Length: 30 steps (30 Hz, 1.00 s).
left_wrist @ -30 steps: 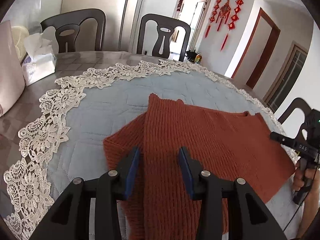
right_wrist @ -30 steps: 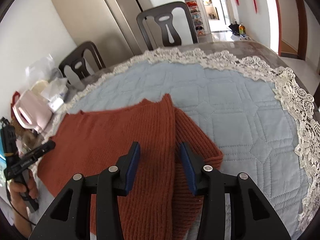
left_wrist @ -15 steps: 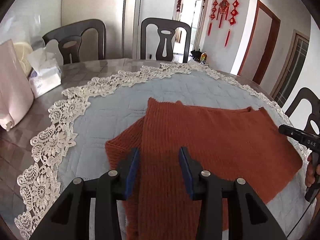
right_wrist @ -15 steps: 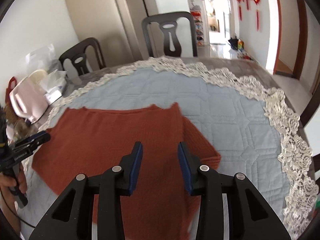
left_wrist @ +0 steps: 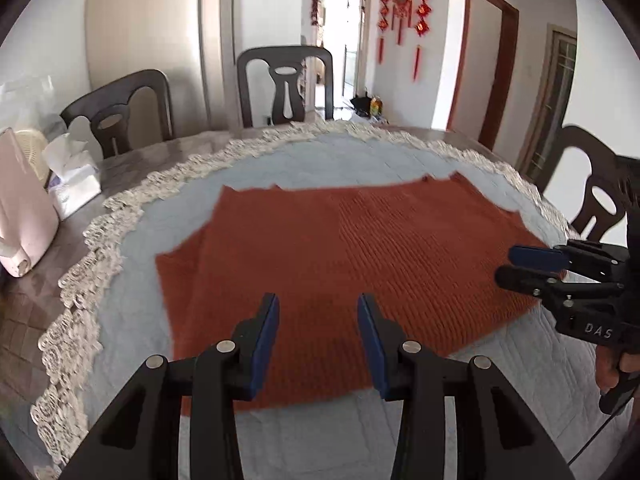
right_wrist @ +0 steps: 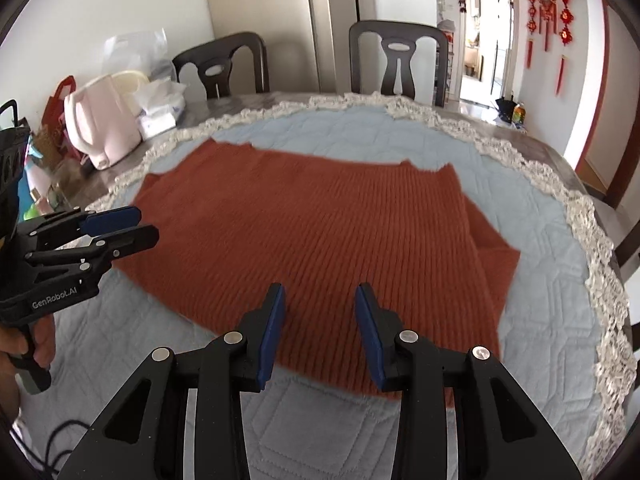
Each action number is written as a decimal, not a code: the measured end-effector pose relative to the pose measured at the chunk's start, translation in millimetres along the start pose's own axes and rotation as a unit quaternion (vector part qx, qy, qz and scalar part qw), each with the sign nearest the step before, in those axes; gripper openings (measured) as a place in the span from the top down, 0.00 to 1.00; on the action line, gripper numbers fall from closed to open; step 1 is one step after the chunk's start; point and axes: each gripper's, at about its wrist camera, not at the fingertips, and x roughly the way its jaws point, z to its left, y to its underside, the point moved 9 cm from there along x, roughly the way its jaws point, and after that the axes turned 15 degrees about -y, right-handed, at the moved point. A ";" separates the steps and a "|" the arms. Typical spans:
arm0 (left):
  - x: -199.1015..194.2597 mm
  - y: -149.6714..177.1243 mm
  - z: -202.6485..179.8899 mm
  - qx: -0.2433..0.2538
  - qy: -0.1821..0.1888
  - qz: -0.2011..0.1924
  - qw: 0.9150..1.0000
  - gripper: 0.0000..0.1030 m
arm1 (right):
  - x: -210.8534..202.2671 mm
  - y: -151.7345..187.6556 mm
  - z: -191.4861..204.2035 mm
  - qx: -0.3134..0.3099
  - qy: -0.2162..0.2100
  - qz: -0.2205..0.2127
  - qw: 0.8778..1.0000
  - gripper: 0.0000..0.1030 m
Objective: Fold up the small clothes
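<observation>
Rust-red knit sweater [left_wrist: 344, 256]: lies flat on your quilted blue cloth [left_wrist: 320, 156], near the middle of the counter [left_wrist: 132, 160]. Ribbed knit. In the left wrist view a layer shows beneath the top one along its left side; in the right wrist view the same shows along its right side, where a sleeve [right_wrist: 496, 248] sticks out from under the body.

Your left tool [left_wrist: 318, 342]: jaws apart, blue pads [left_wrist: 264, 344] facing each other, nothing between them. It hovers over the near edge of the sweater. The right wrist view shows it from the side [right_wrist: 120, 226] at the sweater's left end, your hand [right_wrist: 36, 344] on its handle.

Your right tool [right_wrist: 320, 332]: jaws apart, nothing gripped, above the sweater's near hem. The left wrist view shows it [left_wrist: 520, 266] at the sweater's right end, over the fabric edge; whether it touches the knit cannot be told.

Quilted blue cloth: round, trimmed with white lace [right_wrist: 592, 240], covering most of the counter.

Also on the counter, far left: a pink kettle [right_wrist: 100, 128] and a tissue pack [right_wrist: 158, 108] just beside it, well apart from the sweater.

Dark chairs [left_wrist: 285, 80] stand behind the counter; red hanging ornaments [left_wrist: 402, 8] on the far wall.
</observation>
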 end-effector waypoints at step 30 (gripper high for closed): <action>16.4 25.4 51.1 -0.062 0.010 0.029 0.998 0.58 | -38.8 24.5 -62.3 0.091 0.042 -0.040 0.994 0.74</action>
